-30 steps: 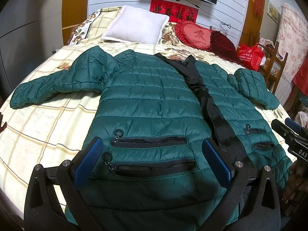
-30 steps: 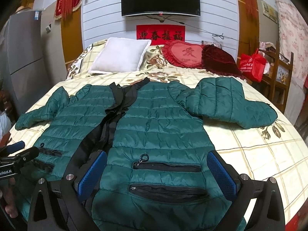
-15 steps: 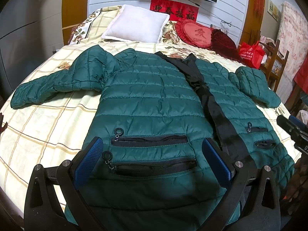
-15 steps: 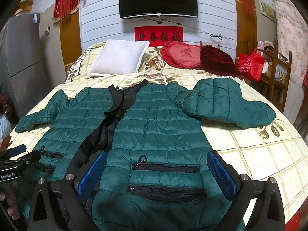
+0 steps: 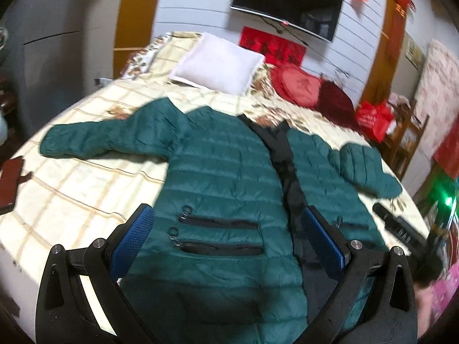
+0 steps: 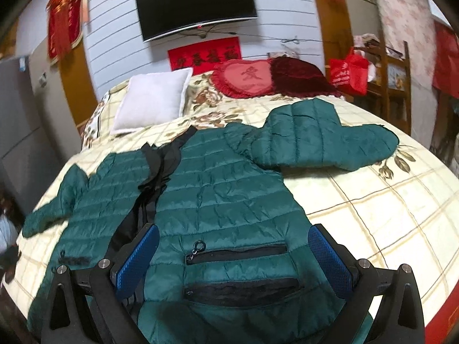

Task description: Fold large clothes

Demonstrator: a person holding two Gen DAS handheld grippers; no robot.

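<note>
Left wrist shows my left gripper (image 5: pixel 228 232) spread, empty, over the green down jacket (image 5: pixel 223 177); right gripper (image 6: pixel 233 252) likewise (nothing folded yet). Next: pinch a sleeve.

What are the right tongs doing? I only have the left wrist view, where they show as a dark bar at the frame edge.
Observer: The right tongs are open and hold nothing. Their blue pads sit on either side of the zip pockets on the dark green quilted puffer jacket.
Operator: Is the sleeve on that side folded in? It looks bunched from here.
Observer: No. That sleeve lies out to the side on the cream checked bedspread, with its cuff pointing away from the jacket front.
</note>
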